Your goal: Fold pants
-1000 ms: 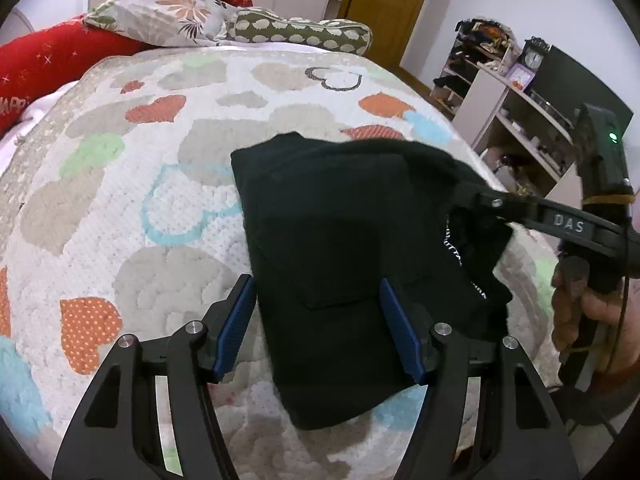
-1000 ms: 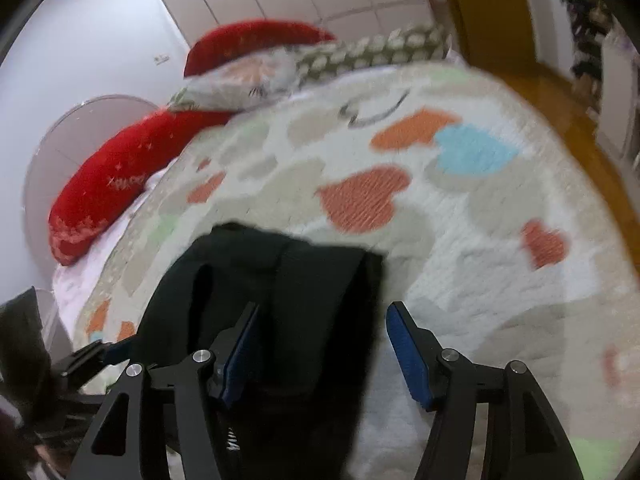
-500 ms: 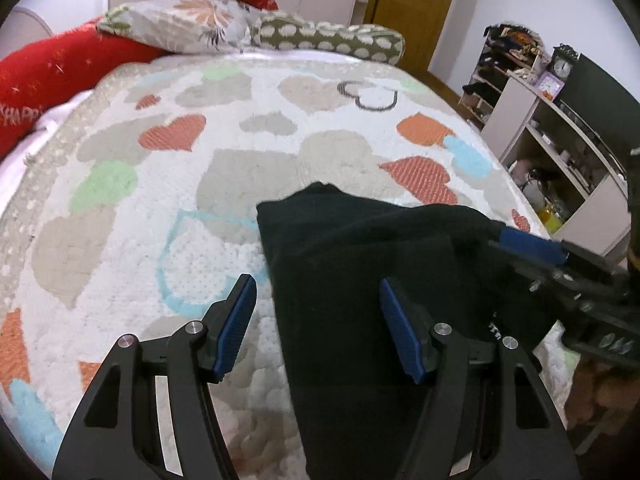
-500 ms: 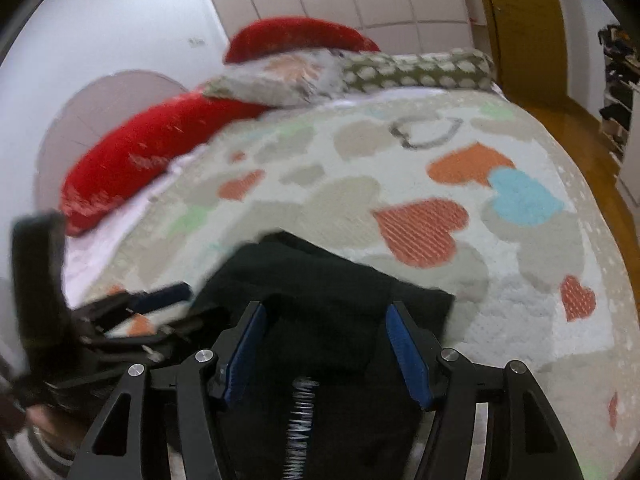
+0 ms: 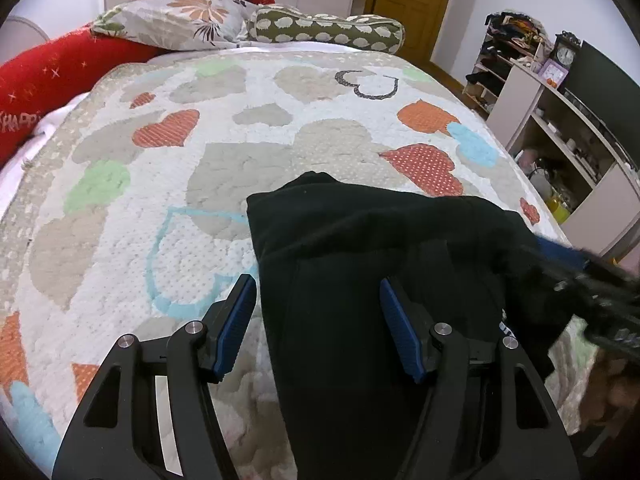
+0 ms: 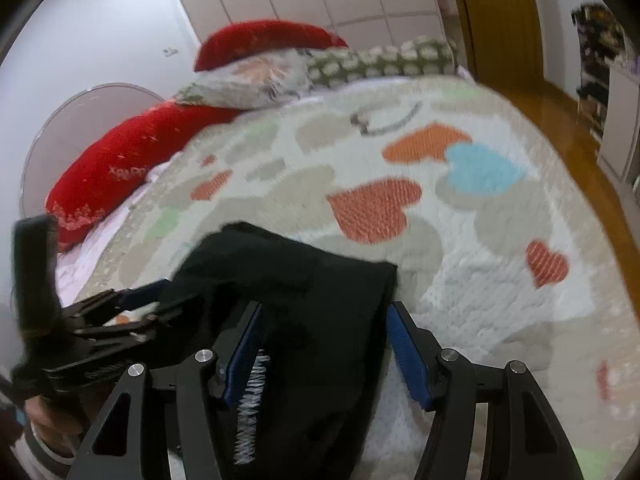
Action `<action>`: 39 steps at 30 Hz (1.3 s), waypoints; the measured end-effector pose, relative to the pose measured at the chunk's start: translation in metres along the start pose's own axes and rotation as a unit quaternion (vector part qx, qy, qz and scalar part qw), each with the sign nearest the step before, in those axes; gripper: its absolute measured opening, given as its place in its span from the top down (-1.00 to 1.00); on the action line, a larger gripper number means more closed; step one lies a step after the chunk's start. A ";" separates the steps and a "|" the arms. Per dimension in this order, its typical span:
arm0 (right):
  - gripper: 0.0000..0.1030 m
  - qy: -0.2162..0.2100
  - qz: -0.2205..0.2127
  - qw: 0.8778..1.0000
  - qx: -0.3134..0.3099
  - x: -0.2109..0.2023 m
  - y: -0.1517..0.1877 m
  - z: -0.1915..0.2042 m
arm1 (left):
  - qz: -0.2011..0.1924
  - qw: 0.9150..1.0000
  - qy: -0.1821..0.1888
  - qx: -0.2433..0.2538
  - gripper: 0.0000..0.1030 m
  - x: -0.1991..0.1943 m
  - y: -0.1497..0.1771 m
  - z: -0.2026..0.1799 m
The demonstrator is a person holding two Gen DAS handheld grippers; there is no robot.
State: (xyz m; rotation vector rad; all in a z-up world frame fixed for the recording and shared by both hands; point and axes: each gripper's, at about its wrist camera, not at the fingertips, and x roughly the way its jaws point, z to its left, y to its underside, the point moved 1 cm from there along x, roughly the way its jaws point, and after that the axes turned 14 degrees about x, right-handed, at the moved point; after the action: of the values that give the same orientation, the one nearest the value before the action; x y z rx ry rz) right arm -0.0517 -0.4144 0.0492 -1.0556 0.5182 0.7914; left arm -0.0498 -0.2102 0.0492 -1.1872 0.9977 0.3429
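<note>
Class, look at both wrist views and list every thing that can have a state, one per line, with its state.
Pants: folded into a compact block, lying on the bed.
Left gripper: open, jaws straddling the pants' edge, not pinching.
Right gripper: open, over the pants, not pinching.
Quilt: spread flat over the bed.
Door: closed.
Pillows: piled at the head of the bed.

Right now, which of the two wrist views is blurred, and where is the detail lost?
Left wrist view: sharp over the quilt and black pants; only the right gripper at the edge smears. Right wrist view: motion-blurred throughout, pillows and heart pattern soft, pants mostly featureless black.
</note>
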 end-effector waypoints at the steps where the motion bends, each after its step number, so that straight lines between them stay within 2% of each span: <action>1: -0.18 -0.008 -0.007 1.000 -0.003 -0.008 0.001 0.004 | -0.001 1.000 -0.001 0.002 -0.25 -0.003 0.001 -0.001; 4: -0.18 -0.034 -0.007 0.999 -0.007 -0.023 0.005 0.013 | 0.000 1.000 -0.005 0.010 -0.25 -0.011 0.003 -0.006; 12: -0.18 -0.050 0.026 0.998 -0.038 -0.018 0.029 0.028 | -0.005 1.000 -0.015 0.009 -0.25 -0.029 0.016 -0.009; 17: -0.18 -0.023 0.053 0.998 -0.039 -0.005 0.044 0.013 | -0.001 1.000 -0.010 0.005 -0.25 -0.030 0.027 -0.011; 22: -0.22 -0.005 0.061 0.998 -0.018 0.000 0.053 -0.008 | -0.005 1.000 -0.008 0.001 -0.28 -0.024 0.035 -0.014; 28: -0.21 -0.008 0.056 0.998 -0.005 -0.013 0.049 -0.010 | -0.005 1.000 -0.015 0.002 -0.28 -0.027 0.034 -0.016; 33: -0.21 -0.021 0.033 0.999 -0.020 -0.034 0.045 0.002 | -0.010 1.000 -0.013 0.000 -0.28 -0.038 0.036 -0.019; 39: -0.22 -0.021 0.031 0.999 -0.026 -0.030 0.044 0.009 | -0.012 1.000 -0.007 0.011 -0.28 -0.038 0.039 -0.028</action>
State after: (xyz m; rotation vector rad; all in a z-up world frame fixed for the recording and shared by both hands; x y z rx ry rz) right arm -0.1046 -0.4041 0.0492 -1.0726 0.4987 0.8834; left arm -0.1104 -0.2100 0.0546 -1.1741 0.9717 0.3190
